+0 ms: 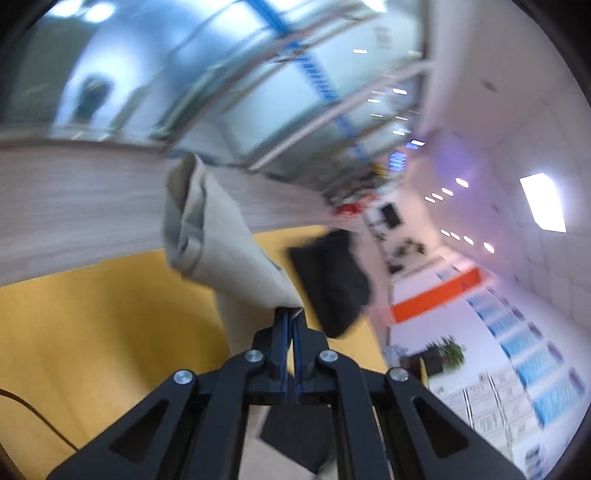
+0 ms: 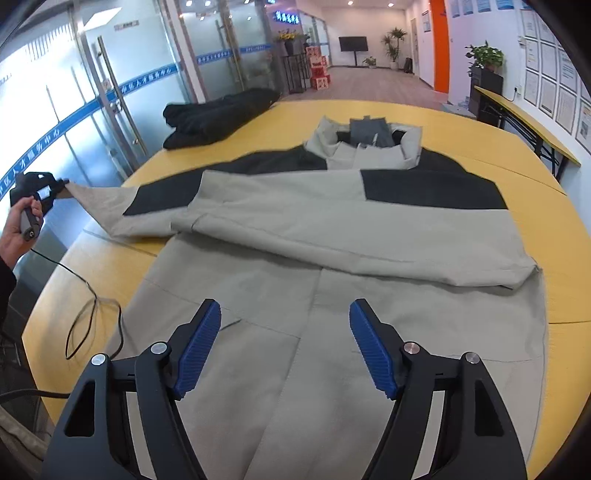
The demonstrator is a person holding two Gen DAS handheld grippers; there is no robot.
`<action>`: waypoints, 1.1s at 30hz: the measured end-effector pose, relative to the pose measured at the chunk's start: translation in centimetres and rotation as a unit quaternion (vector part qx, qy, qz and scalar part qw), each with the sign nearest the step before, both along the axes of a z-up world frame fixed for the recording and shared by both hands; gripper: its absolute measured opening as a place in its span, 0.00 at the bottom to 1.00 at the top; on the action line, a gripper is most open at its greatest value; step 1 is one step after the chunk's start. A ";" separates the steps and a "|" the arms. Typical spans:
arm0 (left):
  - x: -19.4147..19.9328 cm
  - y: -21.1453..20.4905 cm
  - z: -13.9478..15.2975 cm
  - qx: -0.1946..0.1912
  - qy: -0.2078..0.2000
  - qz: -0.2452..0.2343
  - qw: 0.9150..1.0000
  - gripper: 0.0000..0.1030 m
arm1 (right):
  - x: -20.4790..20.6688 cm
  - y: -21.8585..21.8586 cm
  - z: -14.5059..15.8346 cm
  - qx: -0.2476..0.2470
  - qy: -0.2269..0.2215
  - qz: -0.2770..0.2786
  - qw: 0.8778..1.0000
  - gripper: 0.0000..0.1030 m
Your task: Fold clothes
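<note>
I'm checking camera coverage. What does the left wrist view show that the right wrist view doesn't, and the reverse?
Left only: the left gripper up close, shut on the sleeve cuff.
Right only: the open right gripper, the whole jacket spread flat, its collar, a cable.
Both: the yellow table, the sleeve, the black garment.

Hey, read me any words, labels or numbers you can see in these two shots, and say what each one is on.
Blue band on the glass wall: white Chinese characters, too distorted to quote.
Blue sign down the hall: glowing characters, unreadable.
Wall notices: too small.
Red boxes: print too small.
Jacket, both grippers: no text.
Left view: blurred, nothing legible.
</note>
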State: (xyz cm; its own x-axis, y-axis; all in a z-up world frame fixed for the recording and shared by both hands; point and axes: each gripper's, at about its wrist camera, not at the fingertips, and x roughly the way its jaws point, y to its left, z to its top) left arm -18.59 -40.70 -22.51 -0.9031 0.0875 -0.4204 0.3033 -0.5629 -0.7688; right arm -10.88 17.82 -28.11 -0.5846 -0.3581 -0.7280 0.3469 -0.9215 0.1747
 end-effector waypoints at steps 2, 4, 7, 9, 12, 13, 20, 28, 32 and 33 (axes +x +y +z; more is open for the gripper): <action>-0.7 3.8 3.4 -0.021 0.041 -0.031 0.998 0.02 | 0.2 1.4 1.3 -0.023 0.013 -0.010 1.000 0.72; -1.7 8.2 6.5 -0.038 0.079 -0.069 0.994 0.02 | 0.6 2.9 2.7 -0.046 0.027 -0.020 0.998 0.72; -5.6 20.0 7.9 -0.047 0.102 -0.175 0.978 0.02 | 1.6 5.7 4.9 -0.070 0.053 -0.036 0.995 0.72; -7.7 27.7 6.9 -0.048 0.092 -0.231 0.967 0.02 | 2.4 8.2 6.2 -0.087 0.069 -0.053 0.992 0.72; -9.9 38.3 3.1 -0.045 0.055 -0.294 0.953 0.02 | 3.5 12.8 7.3 -0.114 0.082 -0.087 0.986 0.72; -10.4 41.6 1.5 -0.046 0.039 -0.313 0.948 0.02 | 3.8 14.6 7.4 -0.124 0.084 -0.101 0.984 0.72; -10.9 57.2 -10.9 -0.093 -0.085 -0.387 0.913 0.02 | 3.0 22.3 5.1 -0.138 0.066 -0.144 0.978 0.73; -6.5 50.4 -10.7 -0.141 -0.114 -0.383 0.906 0.38 | -3.6 22.5 0.7 -0.162 -0.007 -0.145 0.976 0.91; -3.8 43.1 -6.0 -0.176 -0.077 -0.336 0.922 0.75 | -8.5 20.3 -1.7 -0.207 -0.052 -0.121 0.969 0.92; -3.3 41.1 -5.6 -0.188 -0.075 -0.326 0.923 0.78 | -9.7 19.6 -2.3 -0.212 -0.059 -0.116 0.969 0.93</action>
